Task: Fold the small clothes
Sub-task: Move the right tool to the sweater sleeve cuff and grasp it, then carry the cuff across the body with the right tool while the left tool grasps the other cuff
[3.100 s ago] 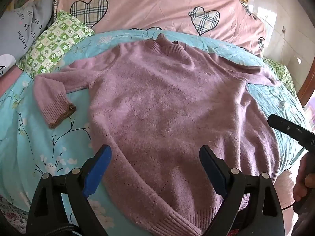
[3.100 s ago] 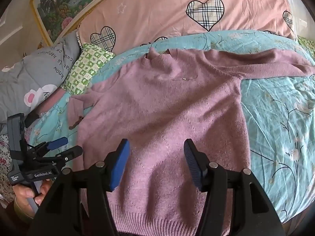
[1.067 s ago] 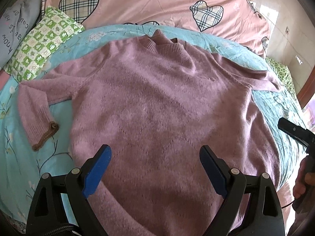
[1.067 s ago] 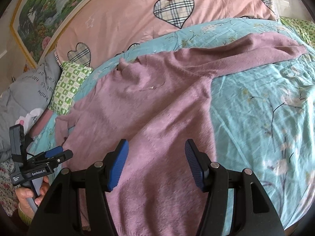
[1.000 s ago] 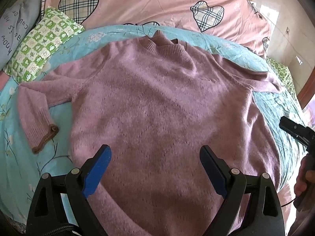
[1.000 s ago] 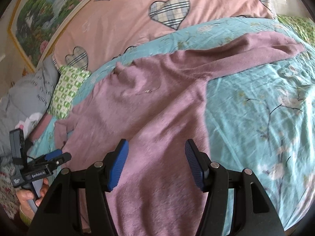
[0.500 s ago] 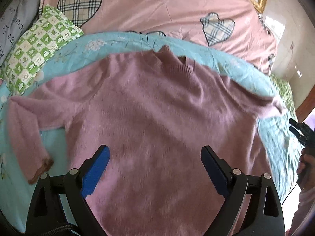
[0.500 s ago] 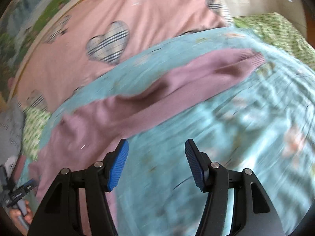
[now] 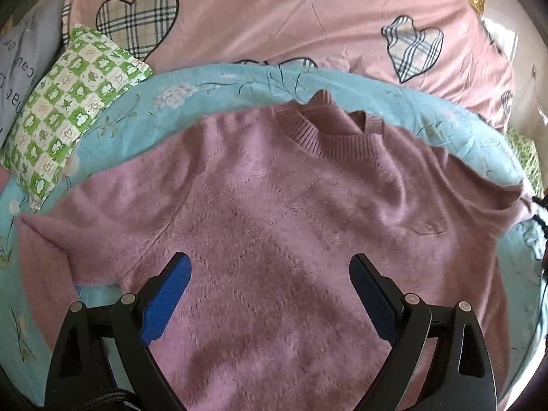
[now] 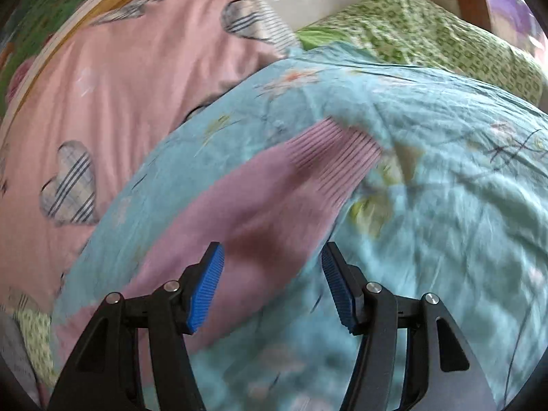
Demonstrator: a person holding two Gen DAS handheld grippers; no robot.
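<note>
— Lying flat on the turquoise floral sheet [image 9: 212,85], is that the mauve sweater [image 9: 274,212]?

— Yes, front up, ribbed collar [image 9: 328,140] toward the far side. One sleeve [image 9: 44,253] bends down at the left edge of the left wrist view. The other sleeve runs off to the right.

— And that other sleeve?

— It shows in the right wrist view as the right sleeve [image 10: 260,198], stretched across the sheet with its ribbed cuff [image 10: 339,157] at the far end. That view is blurred.

— How does the left gripper [image 9: 270,274] stand?

— Spread wide, blue pads over the sweater's chest, nothing between them. Whether they touch the knit, I cannot tell.

— The right gripper [image 10: 272,267]?

— Also apart, holding nothing. The sleeve passes between its pads [image 10: 205,287], but I cannot tell if it is above the cloth or on it.

— What lies around?

— A pink quilt with plaid hearts [image 9: 274,17] beyond the collar, a green checked pillow [image 9: 65,116] at the far left, and a green patterned pillow [image 10: 428,34] past the cuff.
</note>
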